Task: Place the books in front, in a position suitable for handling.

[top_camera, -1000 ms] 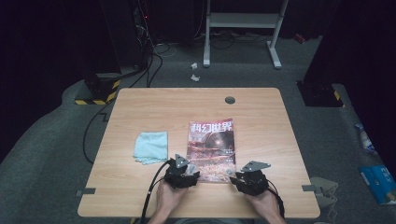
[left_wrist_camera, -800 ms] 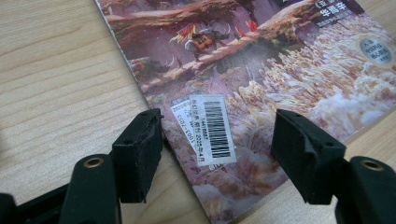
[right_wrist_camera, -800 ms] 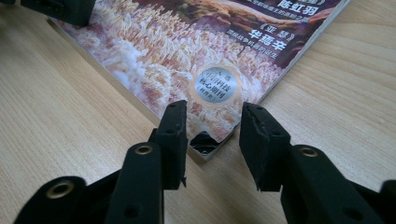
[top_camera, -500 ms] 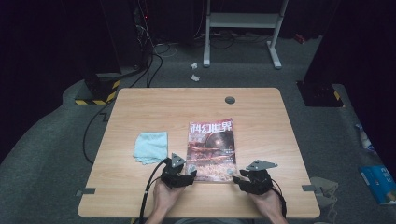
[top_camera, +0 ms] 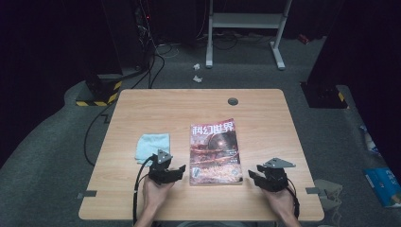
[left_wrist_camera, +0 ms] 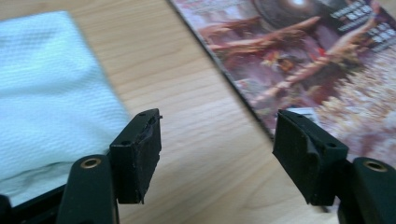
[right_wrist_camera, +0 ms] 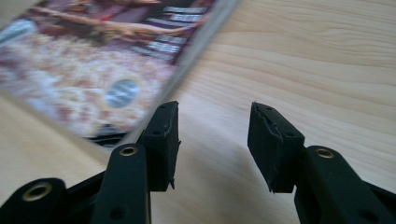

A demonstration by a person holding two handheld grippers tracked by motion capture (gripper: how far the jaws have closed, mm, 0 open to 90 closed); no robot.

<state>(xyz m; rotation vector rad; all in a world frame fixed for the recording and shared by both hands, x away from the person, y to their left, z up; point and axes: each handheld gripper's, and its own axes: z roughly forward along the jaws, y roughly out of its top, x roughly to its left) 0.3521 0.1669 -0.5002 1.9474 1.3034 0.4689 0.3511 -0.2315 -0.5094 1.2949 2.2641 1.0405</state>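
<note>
Overhead view, two close tongs views, shared magazine [top_camera: 215, 152].

Dim room, grey carpeted floor [top_camera: 56, 142], light wooden table [top_camera: 156, 106] with round grommet [top_camera: 232, 101], white metal stand [top_camera: 246, 21] behind, black cables [top_camera: 158, 52], yellow-black striped base [top_camera: 97, 92] at left, crumpled paper scraps [top_camera: 197, 72].

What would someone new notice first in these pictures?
First, the colourful magazine lying flat near the front middle of the wooden table. A light blue cloth lies to its left. The left gripper and right gripper flank the magazine's near edge, jaws open.
</note>
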